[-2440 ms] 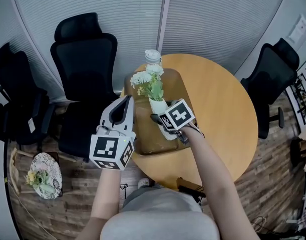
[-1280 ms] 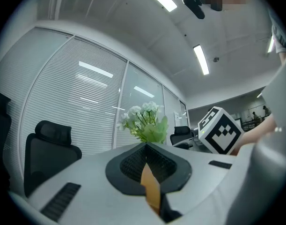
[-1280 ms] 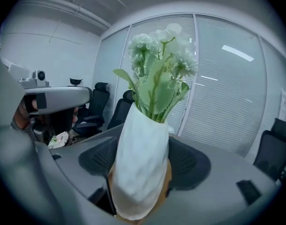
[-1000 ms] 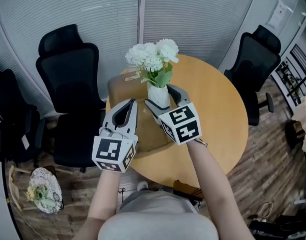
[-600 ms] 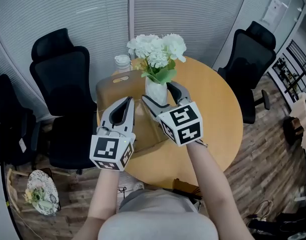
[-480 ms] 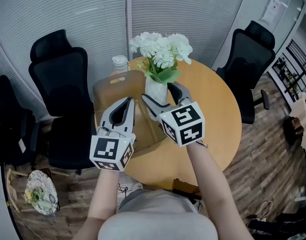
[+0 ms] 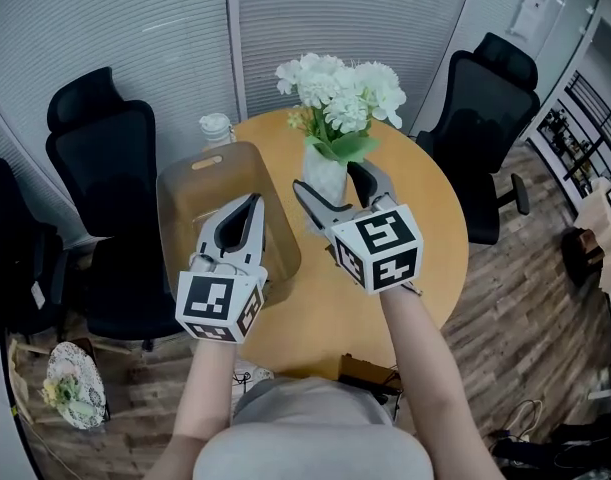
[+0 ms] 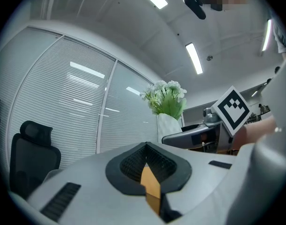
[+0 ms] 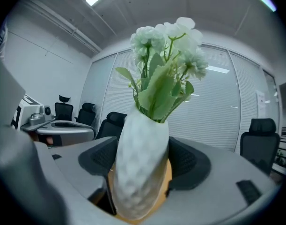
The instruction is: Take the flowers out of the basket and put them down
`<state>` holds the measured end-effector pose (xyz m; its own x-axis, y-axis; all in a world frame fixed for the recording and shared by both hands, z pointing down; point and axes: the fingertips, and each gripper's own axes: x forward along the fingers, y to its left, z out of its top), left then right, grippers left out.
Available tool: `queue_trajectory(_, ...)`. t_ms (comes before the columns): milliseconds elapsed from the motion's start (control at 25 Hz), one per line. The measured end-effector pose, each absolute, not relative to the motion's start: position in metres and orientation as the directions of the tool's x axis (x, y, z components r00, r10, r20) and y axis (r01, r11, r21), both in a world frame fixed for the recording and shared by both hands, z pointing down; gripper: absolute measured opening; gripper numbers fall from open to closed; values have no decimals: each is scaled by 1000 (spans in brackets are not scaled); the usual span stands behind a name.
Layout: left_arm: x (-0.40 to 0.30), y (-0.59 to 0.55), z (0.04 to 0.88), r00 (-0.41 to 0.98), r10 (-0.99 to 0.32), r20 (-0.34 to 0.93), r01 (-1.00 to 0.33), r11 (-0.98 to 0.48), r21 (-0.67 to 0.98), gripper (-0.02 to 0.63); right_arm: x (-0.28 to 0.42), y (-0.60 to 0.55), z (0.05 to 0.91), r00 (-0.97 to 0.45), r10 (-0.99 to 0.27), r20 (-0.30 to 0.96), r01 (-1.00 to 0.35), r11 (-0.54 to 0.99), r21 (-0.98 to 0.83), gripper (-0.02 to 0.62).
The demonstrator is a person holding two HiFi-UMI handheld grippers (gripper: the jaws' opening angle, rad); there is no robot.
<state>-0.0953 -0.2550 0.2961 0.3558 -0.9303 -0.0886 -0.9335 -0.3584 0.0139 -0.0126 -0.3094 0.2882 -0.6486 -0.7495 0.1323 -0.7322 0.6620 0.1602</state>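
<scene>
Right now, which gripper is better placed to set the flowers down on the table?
Right, I'd say. The right gripper has its jaws clamped on the white vase of flowers, clear of the basket and above the table. The left gripper is shut and empty, by the basket.

**Vase of flowers [image 7: 337, 133] right of the basket [image 7: 170, 218]**

The basket sits on the left part of the table [image 7: 425, 218], with a jar [image 7: 216, 128] just behind it. The vase of flowers stands upright between the jaws of the right hand-held gripper [image 7: 330, 180]. The left hand-held gripper [image 7: 253, 203] is over the basket's near right corner. One chair [image 7: 95, 158] stands left of the table, another [image 7: 485, 98] behind right.
</scene>
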Motion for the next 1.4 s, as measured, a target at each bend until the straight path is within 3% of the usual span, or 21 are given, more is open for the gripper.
queue_trajectory(200, -96, -266, 295, 362, -928, -85, -931, -365, 14, 3, -4, -321, 300, -634, -760, 142, -743, 649, 161, 354)
queue_trajectory(880, -1, -258, 314, 404, -914, -44, -915, -404, -14, 3, 78, -317, 351, -662, -746, 73, -727, 663, 178, 354)
queue_trajectory(1400, 48, -257, 339, 417, -908, -31, -909, -416, -21, 3, 103, -326, 417, -676, -728, 113, -716, 685, 132, 356)
